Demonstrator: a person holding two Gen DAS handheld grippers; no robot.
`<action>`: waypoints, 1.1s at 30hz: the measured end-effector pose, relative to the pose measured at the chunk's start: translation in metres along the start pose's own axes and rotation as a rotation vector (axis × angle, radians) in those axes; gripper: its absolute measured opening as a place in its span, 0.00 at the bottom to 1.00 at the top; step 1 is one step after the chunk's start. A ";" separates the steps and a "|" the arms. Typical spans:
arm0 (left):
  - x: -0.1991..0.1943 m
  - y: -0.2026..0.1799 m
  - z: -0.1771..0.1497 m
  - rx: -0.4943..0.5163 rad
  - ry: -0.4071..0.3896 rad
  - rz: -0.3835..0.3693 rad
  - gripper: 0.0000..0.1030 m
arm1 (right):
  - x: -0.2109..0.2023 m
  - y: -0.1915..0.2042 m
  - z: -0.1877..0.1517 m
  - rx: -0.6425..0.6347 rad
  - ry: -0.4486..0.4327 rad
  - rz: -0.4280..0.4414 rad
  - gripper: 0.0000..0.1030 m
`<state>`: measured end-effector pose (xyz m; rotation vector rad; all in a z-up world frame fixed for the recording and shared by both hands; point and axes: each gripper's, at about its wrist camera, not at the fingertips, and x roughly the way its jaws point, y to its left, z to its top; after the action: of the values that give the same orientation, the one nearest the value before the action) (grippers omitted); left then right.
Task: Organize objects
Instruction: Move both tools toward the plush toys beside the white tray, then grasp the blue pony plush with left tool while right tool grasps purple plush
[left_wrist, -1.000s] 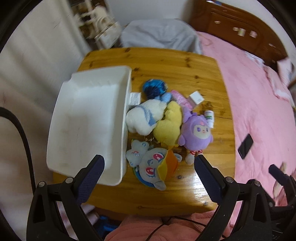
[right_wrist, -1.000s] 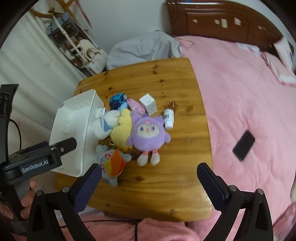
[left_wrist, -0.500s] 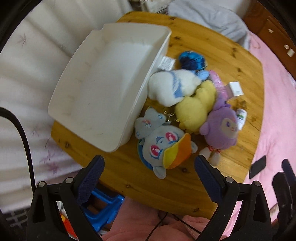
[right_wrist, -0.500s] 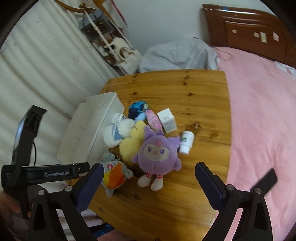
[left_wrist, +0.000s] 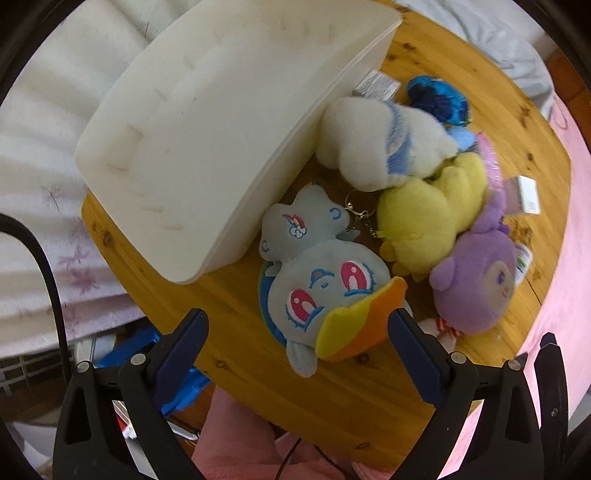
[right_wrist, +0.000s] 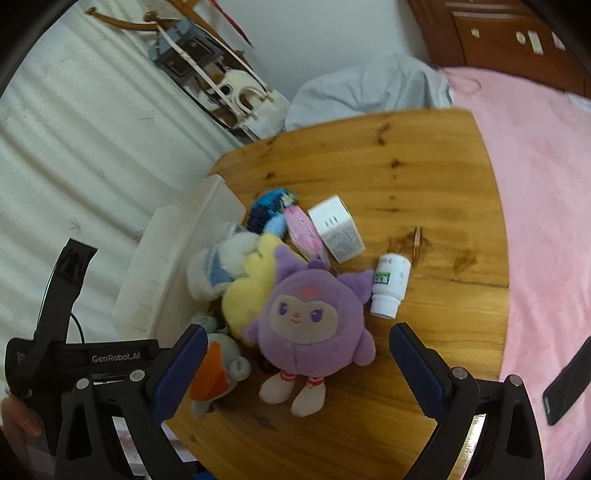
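Left gripper (left_wrist: 297, 341): fingers spread wide, nothing held, hung above the grey-blue plush (left_wrist: 325, 291), which lies face up beside the white bin (left_wrist: 207, 122), orange-yellow crest toward the table's near edge.

Right gripper (right_wrist: 295, 358): fingers likewise wide, empty, above the purple plush (right_wrist: 308, 317), lying on its back, feet toward the camera, long axis running away from it.

Yellow plush (left_wrist: 424, 218) and white plush (left_wrist: 380, 147) are packed between these and the bin on the wooden table (right_wrist: 424, 177).

Seen whole only from the right wrist: white box (right_wrist: 336, 229), small bottle (right_wrist: 389, 290) on its side. The bin's interior is seen only from the left wrist.
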<state>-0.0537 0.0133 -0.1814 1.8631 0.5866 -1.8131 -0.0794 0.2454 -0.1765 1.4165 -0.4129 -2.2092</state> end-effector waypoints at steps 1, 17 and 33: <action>0.004 0.000 0.000 -0.006 0.006 0.002 0.95 | 0.005 -0.004 -0.001 0.005 0.009 0.006 0.96; 0.032 -0.007 0.001 -0.012 0.053 -0.122 0.96 | 0.050 -0.016 -0.010 -0.009 0.095 0.035 0.93; 0.037 0.000 0.009 -0.049 0.051 -0.226 0.95 | 0.073 -0.012 -0.011 -0.030 0.137 -0.001 0.89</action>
<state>-0.0594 0.0071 -0.2188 1.8788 0.8831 -1.8761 -0.0976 0.2161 -0.2426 1.5405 -0.3299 -2.0948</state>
